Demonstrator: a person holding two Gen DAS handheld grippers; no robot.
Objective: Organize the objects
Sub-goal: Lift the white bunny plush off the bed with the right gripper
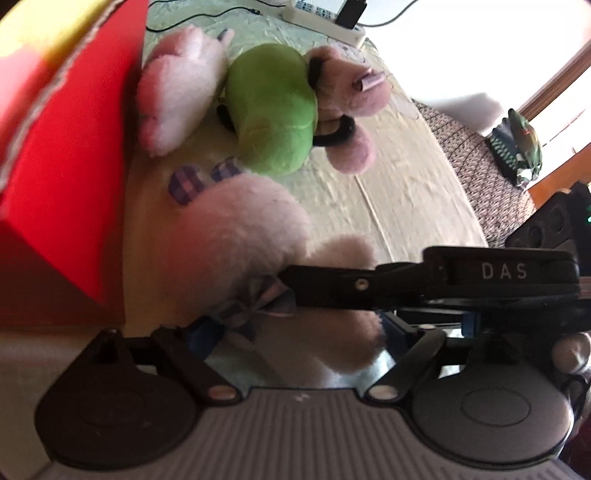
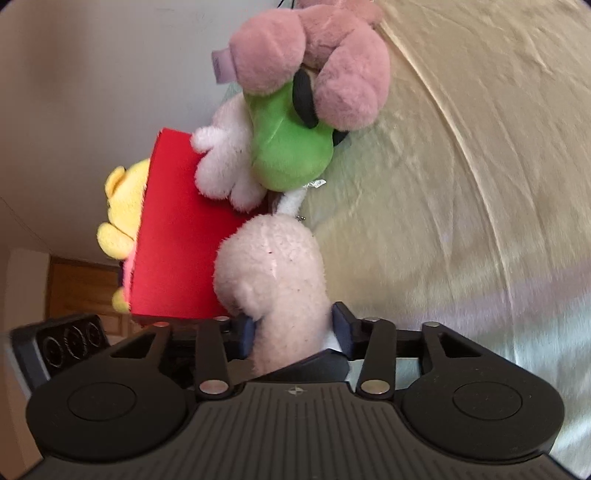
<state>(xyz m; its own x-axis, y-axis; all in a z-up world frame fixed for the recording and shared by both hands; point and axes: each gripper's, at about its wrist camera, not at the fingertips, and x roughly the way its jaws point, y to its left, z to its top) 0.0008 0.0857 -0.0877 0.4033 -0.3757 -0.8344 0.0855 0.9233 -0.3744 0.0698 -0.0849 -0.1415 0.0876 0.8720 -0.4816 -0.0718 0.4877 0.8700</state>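
A pale pink plush toy [image 1: 251,236] with a checkered bow lies on the cream bedsheet [image 1: 399,192]. My left gripper [image 1: 295,332] is shut on its lower part. My right gripper [image 2: 293,332] is shut on the same pale plush toy [image 2: 269,273] from another side; its black finger crosses the left wrist view [image 1: 369,290]. Beyond lie a green plush [image 1: 273,107] and a darker pink plush [image 1: 347,96], touching each other. The green plush [image 2: 288,147] and pink plush [image 2: 321,66] also show in the right wrist view.
A red box [image 1: 66,177] stands close on the left, with a yellow plush [image 2: 122,218] inside the red box [image 2: 177,236]. A white power strip [image 1: 325,18] with cables lies at the far bed edge. A patterned blanket [image 1: 480,177] and a green bag [image 1: 517,147] are at right.
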